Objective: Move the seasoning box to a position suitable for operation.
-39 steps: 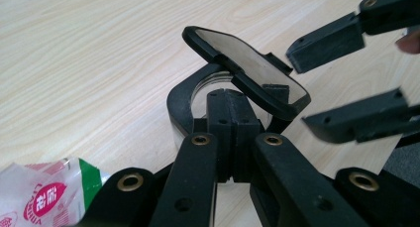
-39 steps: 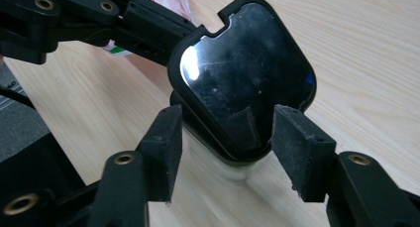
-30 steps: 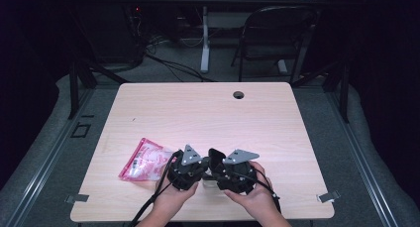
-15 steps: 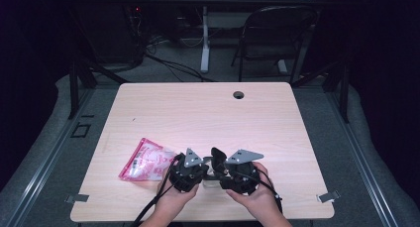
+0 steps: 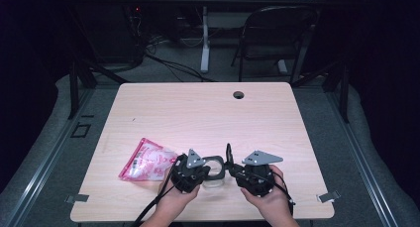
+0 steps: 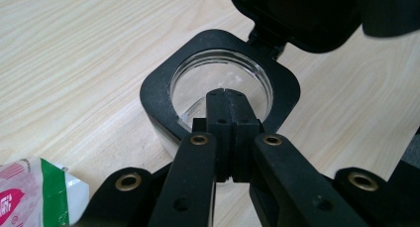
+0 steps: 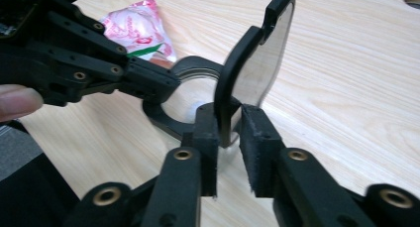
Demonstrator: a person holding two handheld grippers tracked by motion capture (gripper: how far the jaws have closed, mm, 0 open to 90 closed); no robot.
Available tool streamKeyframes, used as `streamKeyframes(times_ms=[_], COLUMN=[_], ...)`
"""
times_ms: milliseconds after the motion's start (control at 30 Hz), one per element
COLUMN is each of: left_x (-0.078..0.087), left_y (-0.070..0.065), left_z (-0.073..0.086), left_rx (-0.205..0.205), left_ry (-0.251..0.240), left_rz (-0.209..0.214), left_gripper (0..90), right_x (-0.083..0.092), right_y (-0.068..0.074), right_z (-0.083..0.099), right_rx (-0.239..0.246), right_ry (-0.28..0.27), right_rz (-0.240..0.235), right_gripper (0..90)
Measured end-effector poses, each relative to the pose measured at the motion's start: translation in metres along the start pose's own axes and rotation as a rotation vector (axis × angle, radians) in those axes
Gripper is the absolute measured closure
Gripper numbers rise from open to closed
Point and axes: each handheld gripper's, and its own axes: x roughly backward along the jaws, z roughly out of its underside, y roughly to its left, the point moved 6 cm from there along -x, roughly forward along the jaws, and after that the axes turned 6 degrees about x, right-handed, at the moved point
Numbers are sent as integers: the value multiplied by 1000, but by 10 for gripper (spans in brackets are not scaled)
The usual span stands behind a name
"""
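Jaws of the left gripper (image 6: 225, 133) are pressed together on the near rim of a clear round glass jar with a black squarish collar (image 6: 220, 88), pinching the rim so that one jaw tip sits inside the mouth. Jaws of the right gripper (image 7: 229, 138) have just been closing, and the jar's hinged black-framed lid with a clear pane (image 7: 255, 63) stands upright between them; the left pad looks to be against the lid's frame, while a thin gap shows at the right pad (whether it presses I cannot tell).

Seen from the high view, the jar (image 5: 213, 168) stands on the pale wooden desk (image 5: 208, 113) near its front edge, between the left gripper (image 5: 198, 170) and the right gripper (image 5: 233, 170), each held in a hand. A pink and white plastic packet (image 5: 147, 160) lies flat on the desk just left of the jar, beyond the left gripper, with a green stripe visible on it in the left gripper view (image 6: 34, 195).
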Motion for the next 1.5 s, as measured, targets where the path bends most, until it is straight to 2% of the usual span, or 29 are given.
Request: streamKeyframes(times_ms=[133, 267, 433, 633, 733, 800, 900, 1000, 1067, 1300, 1500], left_x=[1, 3, 1, -2, -6, -7, -6, -5, -4, -2, 2], left_y=[3, 11, 16, 20, 23, 23, 22, 21, 18, 11, 13], left_z=[-1, -6, -7, -7, -6, -6, -5, -4, -3, -2, -4], left_rx=[-9, 8, 24, 19, 27, 45, 37, 48, 61, 51, 48], left_ry=[-14, -42, -30, -24, -2, -8, -10, -10, -11, -26, -35], left_rz=[-32, -62, -54, -95, -89, -65, -68, -60, -39, -34, -24], left_gripper=[827, 743, 668, 626, 631, 677, 676, 676, 685, 694, 665], right_x=[1, -1, -6, -9, -10, -11, -13, -16, -19, -30, -32], right_y=[-6, -8, -14, -20, -22, -23, -26, -29, -32, -42, -43], right_z=[1, -1, -5, -8, -9, -10, -11, -14, -16, -24, -25], right_rx=[-32, -41, -41, -49, -53, -61, -65, -62, -58, -81, -89], right_ry=[4, 0, 2, 10, 9, 5, 6, 9, 6, -5, -2], right_rz=[-7, 0, 10, 4, -3, -7, -4, -3, -2, -7, -11], right_gripper=[822, 836, 847, 850, 851, 852, 853, 855, 856, 855, 844])
